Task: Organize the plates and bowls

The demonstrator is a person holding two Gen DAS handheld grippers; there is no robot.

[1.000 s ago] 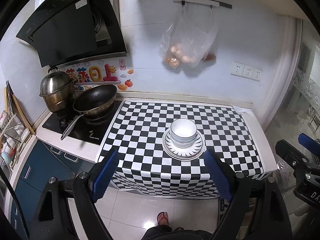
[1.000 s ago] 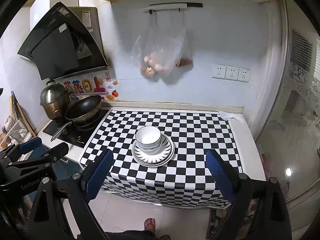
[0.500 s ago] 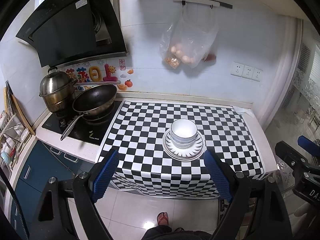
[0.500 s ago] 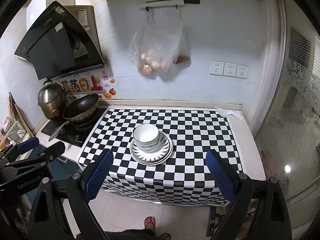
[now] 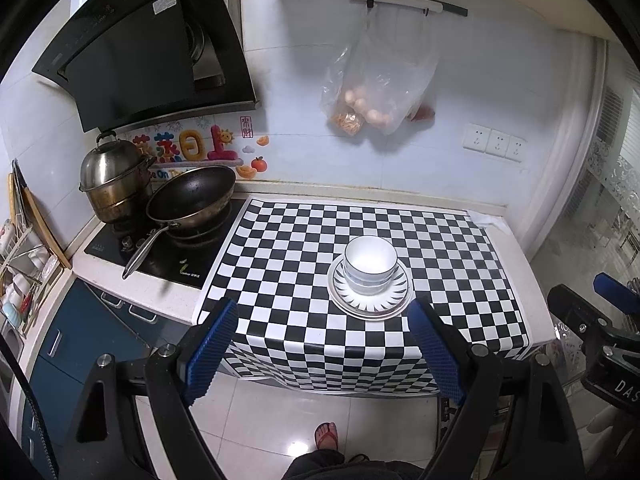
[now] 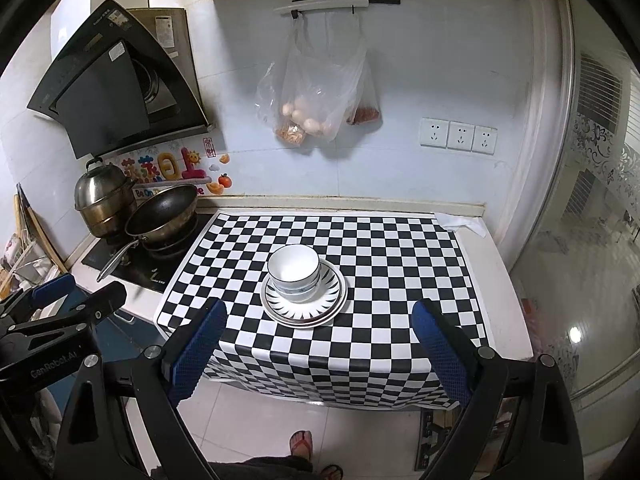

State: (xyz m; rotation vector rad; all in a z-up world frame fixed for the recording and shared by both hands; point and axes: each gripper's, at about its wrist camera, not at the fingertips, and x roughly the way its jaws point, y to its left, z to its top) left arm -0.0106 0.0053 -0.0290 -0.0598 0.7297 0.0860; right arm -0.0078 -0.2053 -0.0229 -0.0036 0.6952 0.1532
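White bowls (image 5: 370,266) sit nested on stacked plates with a black ray pattern (image 5: 370,305) on the checkered cloth; the same bowls (image 6: 294,270) and plates (image 6: 332,294) show in the right wrist view. My left gripper (image 5: 324,320) is open and empty, held back off the counter's front edge. My right gripper (image 6: 320,318) is open and empty, also back from the front edge. The right gripper (image 5: 600,312) shows at the right edge of the left wrist view, and the left gripper (image 6: 60,300) at the left edge of the right wrist view.
A black wok (image 5: 192,200) and a steel steamer pot (image 5: 110,178) stand on the cooktop at the left. A plastic bag of food (image 5: 380,92) hangs on the wall. A dish rack (image 5: 18,264) is at the far left. The checkered cloth (image 5: 300,248) covers the counter.
Both grippers have drifted slightly, the right wrist view shifting a little. The bowls and plates have not moved.
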